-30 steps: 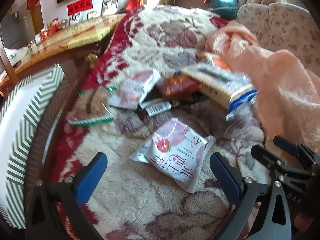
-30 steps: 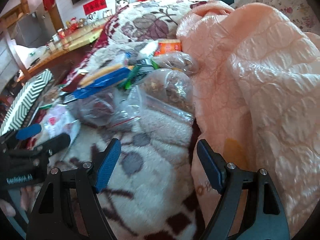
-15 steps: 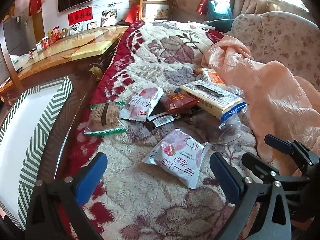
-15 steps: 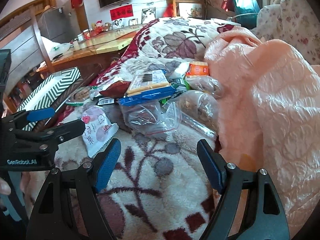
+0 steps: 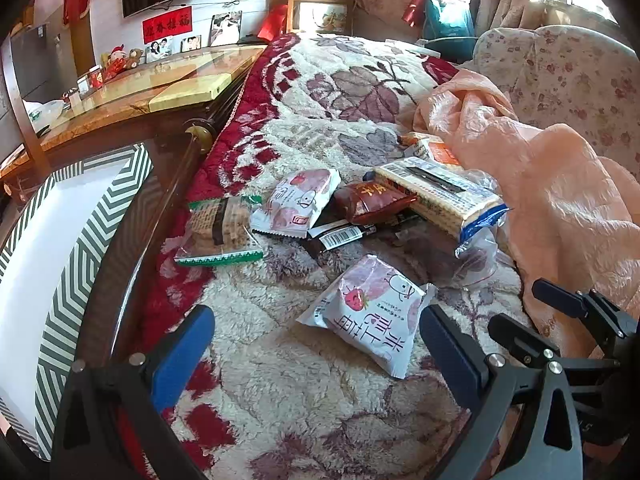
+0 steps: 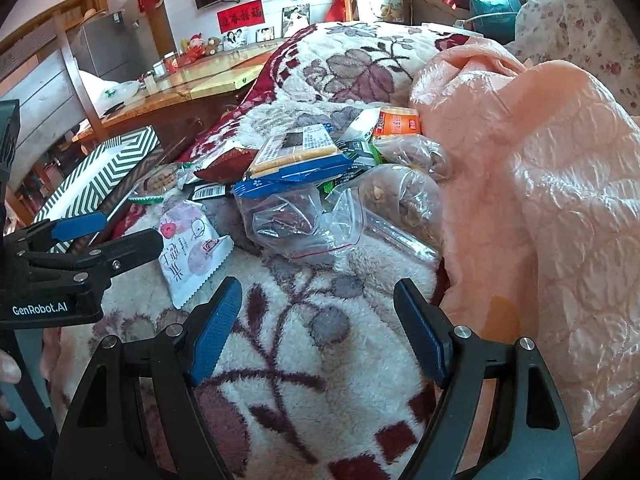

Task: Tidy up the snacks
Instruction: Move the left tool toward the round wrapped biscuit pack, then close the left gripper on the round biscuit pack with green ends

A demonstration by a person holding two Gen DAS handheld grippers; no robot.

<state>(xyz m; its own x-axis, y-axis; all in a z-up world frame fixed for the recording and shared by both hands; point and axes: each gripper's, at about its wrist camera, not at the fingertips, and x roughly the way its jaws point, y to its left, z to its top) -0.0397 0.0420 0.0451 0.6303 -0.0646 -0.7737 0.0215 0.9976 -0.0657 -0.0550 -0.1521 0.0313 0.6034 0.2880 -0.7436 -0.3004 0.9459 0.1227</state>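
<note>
Here we hold both tools above a plush floral blanket strewn with snacks. Our left hand-held gripper is spread wide and empty, its blue pads flanking the near edge of a white strawberry-print packet that lies flat and apart from the main pile. Our right hand-held gripper is likewise spread and holds nothing, hovering over bare blanket with a clear zip bag ahead of it.

We judge the strawberry packet light, puffy and slick; its film would crumple, so a pinch across the sealed serrated edge should hold better than squeezing the air-filled middle. The cracker pack with the blue end looks stiffer but brittle inside, and calls for a gentle grip across its short width. A striped box, to the left beside the blanket, seems the likely destination.
</note>
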